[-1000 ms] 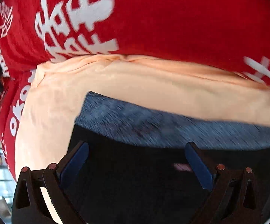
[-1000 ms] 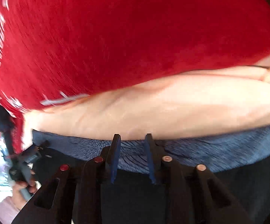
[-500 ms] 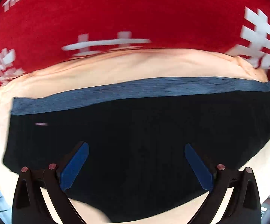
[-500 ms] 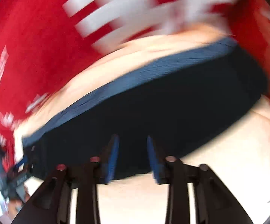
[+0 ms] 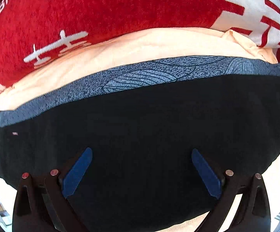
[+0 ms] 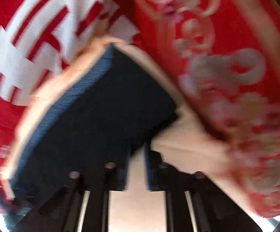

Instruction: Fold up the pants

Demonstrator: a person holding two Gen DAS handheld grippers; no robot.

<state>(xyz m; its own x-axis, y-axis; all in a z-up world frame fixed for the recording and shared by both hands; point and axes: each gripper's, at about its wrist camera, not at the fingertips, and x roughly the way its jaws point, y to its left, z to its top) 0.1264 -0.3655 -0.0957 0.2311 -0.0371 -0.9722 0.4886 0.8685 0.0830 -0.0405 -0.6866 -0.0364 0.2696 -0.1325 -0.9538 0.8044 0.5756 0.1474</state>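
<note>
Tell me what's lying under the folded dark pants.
The pants rest on a peach cloth, itself spread over a red printed blanket. Whatever lies directly beneath the pants is covered.

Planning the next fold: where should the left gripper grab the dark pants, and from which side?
Take the pants at the blue patterned band's left corner, coming down from above. That corner lies flat and exposed on the peach cloth, with free edges on two sides. The left gripper hangs open over mid-fabric, where there is no edge to pinch.

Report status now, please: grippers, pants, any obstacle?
Left gripper open above folded pants. Right gripper closing, nothing between. Peach cloth underneath; no obstacle.
</note>
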